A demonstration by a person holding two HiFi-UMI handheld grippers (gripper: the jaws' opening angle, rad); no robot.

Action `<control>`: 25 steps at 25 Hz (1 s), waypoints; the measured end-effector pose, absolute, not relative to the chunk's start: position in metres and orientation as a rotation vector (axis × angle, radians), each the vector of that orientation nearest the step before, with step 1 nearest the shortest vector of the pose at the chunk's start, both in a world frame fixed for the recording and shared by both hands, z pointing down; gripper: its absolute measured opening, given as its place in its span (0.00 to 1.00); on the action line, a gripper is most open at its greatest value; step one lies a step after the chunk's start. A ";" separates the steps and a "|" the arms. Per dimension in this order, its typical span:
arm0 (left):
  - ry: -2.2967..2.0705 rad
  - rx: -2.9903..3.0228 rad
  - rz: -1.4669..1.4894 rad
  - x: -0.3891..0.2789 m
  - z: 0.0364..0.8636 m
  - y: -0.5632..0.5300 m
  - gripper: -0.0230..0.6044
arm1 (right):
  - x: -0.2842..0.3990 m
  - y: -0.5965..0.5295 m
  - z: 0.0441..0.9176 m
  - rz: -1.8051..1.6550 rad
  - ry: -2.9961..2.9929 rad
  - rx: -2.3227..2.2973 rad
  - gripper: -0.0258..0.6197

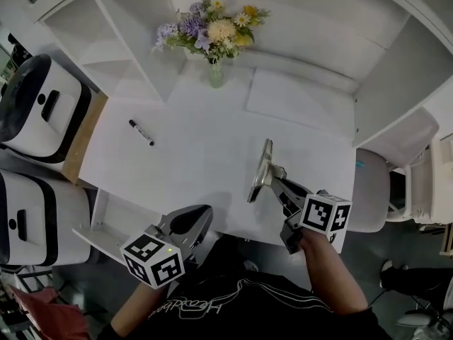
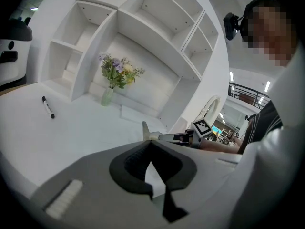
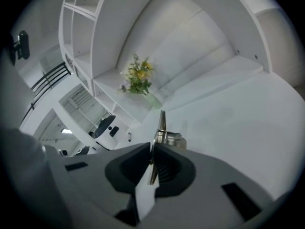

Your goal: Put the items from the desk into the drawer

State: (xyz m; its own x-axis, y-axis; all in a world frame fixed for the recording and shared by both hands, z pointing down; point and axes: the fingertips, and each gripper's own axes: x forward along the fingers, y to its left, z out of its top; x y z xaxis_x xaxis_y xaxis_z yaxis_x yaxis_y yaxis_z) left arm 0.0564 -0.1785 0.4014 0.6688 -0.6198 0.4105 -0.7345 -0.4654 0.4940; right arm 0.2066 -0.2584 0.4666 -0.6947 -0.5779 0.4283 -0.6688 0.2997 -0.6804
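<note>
My right gripper [image 1: 273,180] is shut on a thin flat silvery metal item [image 1: 261,170] and holds it on edge just above the white desk [image 1: 191,154]. In the right gripper view the item [image 3: 162,124] sticks up from between the pressed pads of this gripper [image 3: 152,150]. A black marker [image 1: 141,132] lies on the desk's left part, far from both grippers. My left gripper [image 1: 190,222] hovers at the desk's near edge beside the open white drawer [image 1: 106,222]. Its jaws [image 2: 151,143] meet at the tips with nothing between them.
A vase of flowers [image 1: 215,71] stands at the back of the desk, under white shelves [image 2: 143,27]. A flat white pad [image 1: 297,99] lies at the back right. Two white and black appliances [image 1: 39,105] stand left of the desk, and a grey chair [image 1: 371,190] on its right.
</note>
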 end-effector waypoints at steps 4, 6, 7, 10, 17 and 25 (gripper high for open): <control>-1.078 2.253 0.184 0.060 0.385 -0.167 0.05 | 0.197 -0.240 0.434 1.194 -2.572 1.084 0.07; -1.098 2.265 0.158 0.062 0.377 -0.159 0.05 | 0.191 -0.226 0.420 1.111 -2.608 1.031 0.06; -1.104 2.272 0.145 0.064 0.373 -0.155 0.05 | 0.189 -0.219 0.414 1.079 -2.626 1.008 0.06; -1.113 2.289 0.116 0.069 0.363 -0.140 0.05 | 0.185 -0.197 0.396 1.039 -2.680 0.953 0.06; -1.174 2.288 0.068 0.075 0.351 -0.100 0.05 | 0.180 -0.156 0.373 0.967 -2.736 0.845 0.06; -1.338 2.216 0.028 0.055 0.348 -0.050 0.05 | 0.150 -0.122 0.371 0.965 -2.774 0.636 0.06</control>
State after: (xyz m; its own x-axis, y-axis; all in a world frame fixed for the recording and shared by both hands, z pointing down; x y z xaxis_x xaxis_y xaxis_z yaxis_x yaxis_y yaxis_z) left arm 0.0553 -0.0505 0.3484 0.5055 -0.8132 0.2885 -0.8246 -0.3569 0.4390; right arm 0.1497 -0.1221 0.3708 -0.9014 -0.3452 0.2613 -0.4329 0.7056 -0.5610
